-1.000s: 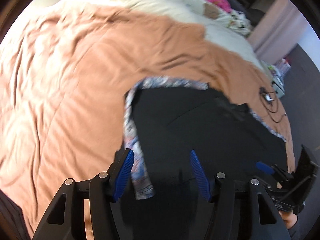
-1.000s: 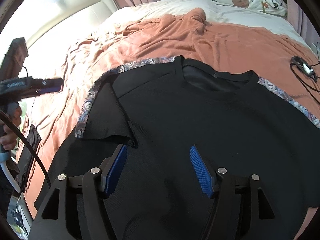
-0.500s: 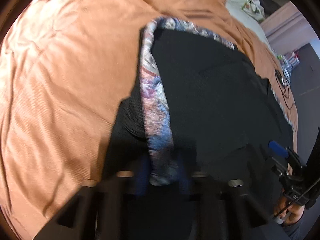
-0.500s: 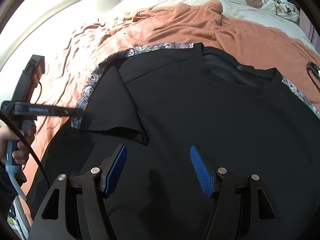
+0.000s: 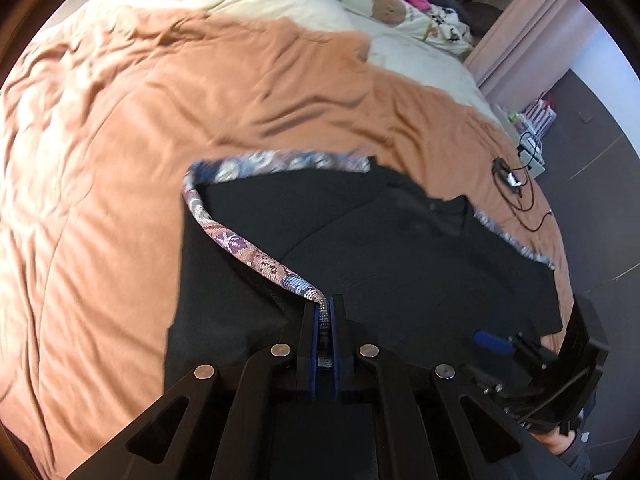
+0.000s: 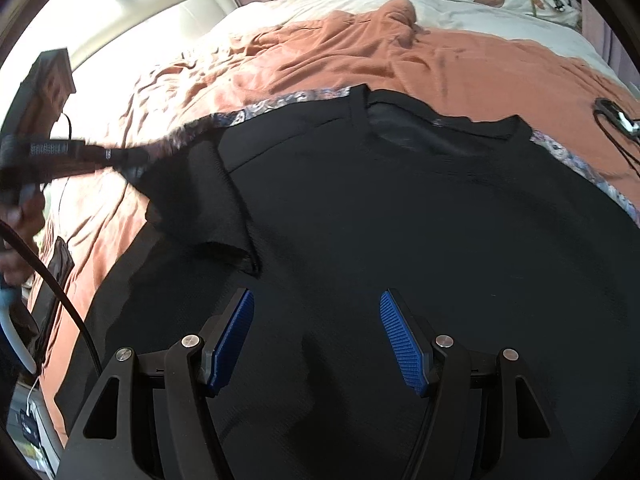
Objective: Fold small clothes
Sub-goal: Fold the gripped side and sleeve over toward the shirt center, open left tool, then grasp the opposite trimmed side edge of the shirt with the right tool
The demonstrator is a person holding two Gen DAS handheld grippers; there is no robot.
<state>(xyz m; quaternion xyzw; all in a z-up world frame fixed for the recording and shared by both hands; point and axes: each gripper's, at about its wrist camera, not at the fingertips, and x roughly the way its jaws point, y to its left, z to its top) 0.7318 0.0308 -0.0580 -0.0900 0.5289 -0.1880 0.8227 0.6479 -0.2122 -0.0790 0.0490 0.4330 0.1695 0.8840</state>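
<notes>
A black T-shirt (image 6: pixel 420 220) with patterned sleeve trim lies spread on an orange blanket (image 6: pixel 460 68). It also shows in the left wrist view (image 5: pixel 400 248). My left gripper (image 5: pixel 325 312) is shut on the patterned cuff (image 5: pixel 256 254) of the shirt's left sleeve and lifts it off the bed. In the right wrist view the left gripper (image 6: pixel 120 158) shows at the left, pulling that sleeve (image 6: pixel 200 208). My right gripper (image 6: pixel 316 332) is open and empty, hovering over the shirt's lower body.
A black cable with a small device (image 5: pixel 512 180) lies on the blanket at the right. Pillows and soft toys (image 5: pixel 388 8) lie at the head of the bed. A dark flat object (image 6: pixel 52 276) lies at the bed's left edge.
My left gripper went from open over the sleeve edge to shut on the patterned cuff, and raised it. My right gripper stayed open over the shirt.
</notes>
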